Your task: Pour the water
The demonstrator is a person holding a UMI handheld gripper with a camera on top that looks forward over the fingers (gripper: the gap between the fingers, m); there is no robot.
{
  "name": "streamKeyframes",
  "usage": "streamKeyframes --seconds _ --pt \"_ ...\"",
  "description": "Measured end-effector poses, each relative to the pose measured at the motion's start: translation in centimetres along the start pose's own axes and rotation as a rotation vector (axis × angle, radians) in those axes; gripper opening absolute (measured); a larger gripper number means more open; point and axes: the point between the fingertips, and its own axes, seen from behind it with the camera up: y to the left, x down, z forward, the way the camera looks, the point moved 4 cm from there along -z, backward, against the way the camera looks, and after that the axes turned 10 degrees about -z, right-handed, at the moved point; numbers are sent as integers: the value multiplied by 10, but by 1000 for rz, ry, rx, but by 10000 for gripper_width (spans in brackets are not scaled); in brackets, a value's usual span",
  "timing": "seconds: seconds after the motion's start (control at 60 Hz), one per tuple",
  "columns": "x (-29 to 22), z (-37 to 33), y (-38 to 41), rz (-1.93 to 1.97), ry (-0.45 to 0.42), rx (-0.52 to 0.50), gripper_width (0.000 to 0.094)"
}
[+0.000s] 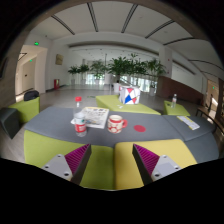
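Note:
My gripper (pixel 112 168) is open, its two fingers with magenta pads (pixel 75 160) spread wide with nothing between them, above the yellow-green front part of the table. Well beyond the fingers, on the grey middle of the table, stands a small bottle with a red label (pixel 79 125). To its right stands a white cup with a red pattern (pixel 117 123). Between them lies a white booklet or paper stack (pixel 96 116).
The table (pixel 60 125) has grey and yellow-green sections. A red-white-blue box (pixel 129 95) stands farther back, and a red disc (pixel 140 127) lies right of the cup. A small bottle (pixel 174 100) and papers (pixel 188 122) are at the far right. Plants line the back of the hall.

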Motion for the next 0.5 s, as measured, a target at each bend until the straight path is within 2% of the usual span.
streamKeyframes --seconds 0.25,0.5 --pt "-48 108 137 27 -70 -70 853" --pt "-75 236 173 25 -94 -31 841"
